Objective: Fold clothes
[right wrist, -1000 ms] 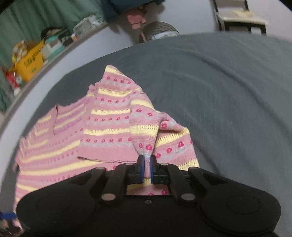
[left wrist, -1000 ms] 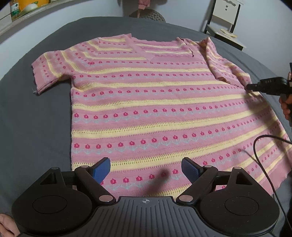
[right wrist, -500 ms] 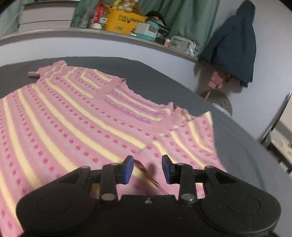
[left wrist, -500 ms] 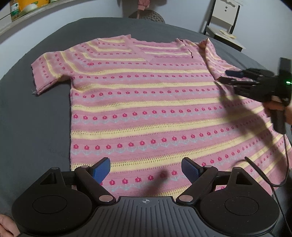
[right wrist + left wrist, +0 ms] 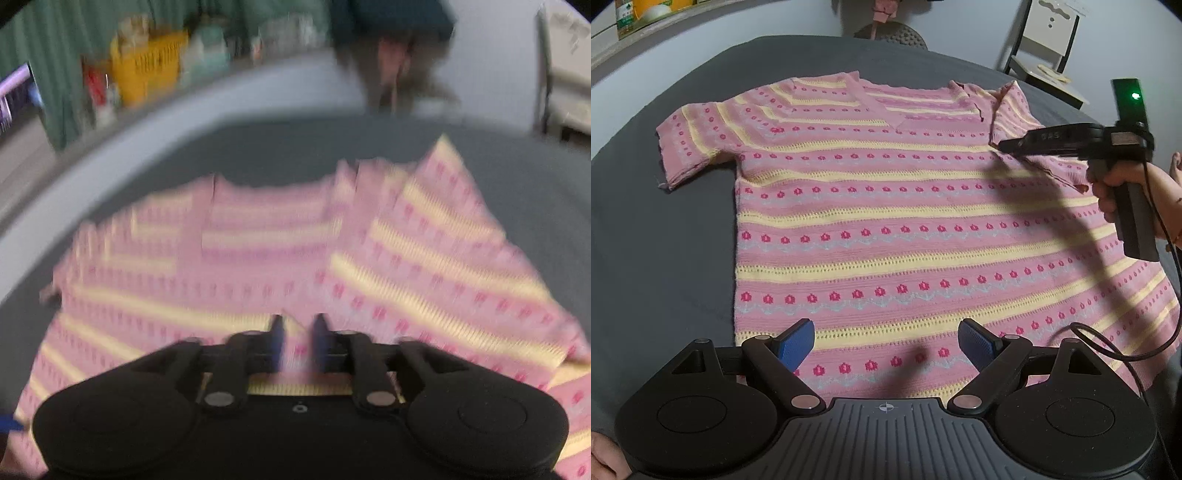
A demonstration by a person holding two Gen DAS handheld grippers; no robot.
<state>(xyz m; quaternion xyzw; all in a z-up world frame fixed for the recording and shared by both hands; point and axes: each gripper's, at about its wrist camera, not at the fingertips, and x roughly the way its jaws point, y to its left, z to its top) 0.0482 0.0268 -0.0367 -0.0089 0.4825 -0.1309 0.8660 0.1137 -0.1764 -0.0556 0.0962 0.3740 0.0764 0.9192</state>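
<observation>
surface: dark grey sheet | left hand-held gripper released | right released

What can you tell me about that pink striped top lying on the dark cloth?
The top is a short-sleeved knit with a V-neck, pink with pale yellow openwork stripes and rows of small red flower motifs. It lies spread flat, front up, on a dark grey cover. One sleeve lies flat and spread out; the other is folded in over the body, and its edge stands up a little. Nothing grips the top; a shadow crosses that side.
</observation>
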